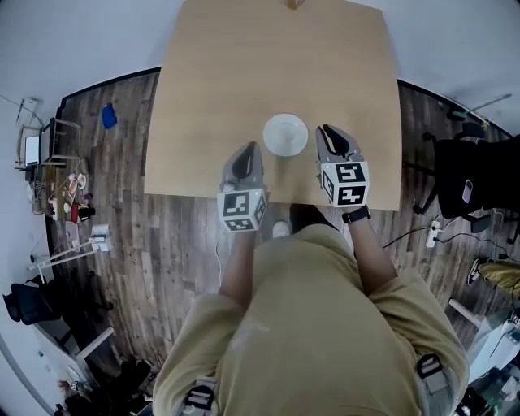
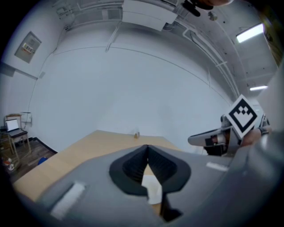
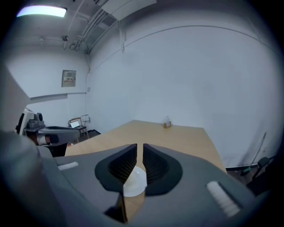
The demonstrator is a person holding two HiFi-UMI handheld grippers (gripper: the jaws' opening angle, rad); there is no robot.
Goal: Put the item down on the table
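A white round bowl [image 1: 285,134] rests on the light wooden table [image 1: 244,73] near its front edge, between my two grippers. To the bowl's left, my left gripper [image 1: 250,149] hovers over the table edge with its jaws closed together and nothing in them. Just right of the bowl is my right gripper [image 1: 327,132], its jaws almost touching and empty. In the left gripper view the gripper [image 2: 147,148] partly hides the bowl [image 2: 153,188]. The right gripper view has the gripper [image 3: 140,146] above the bowl [image 3: 133,181].
A small brown object [image 1: 296,3] stands at the table's far edge, against a white wall. The floor is dark wood planks. A black chair [image 1: 467,175] is at the right, and a desk with clutter [image 1: 49,162] at the left.
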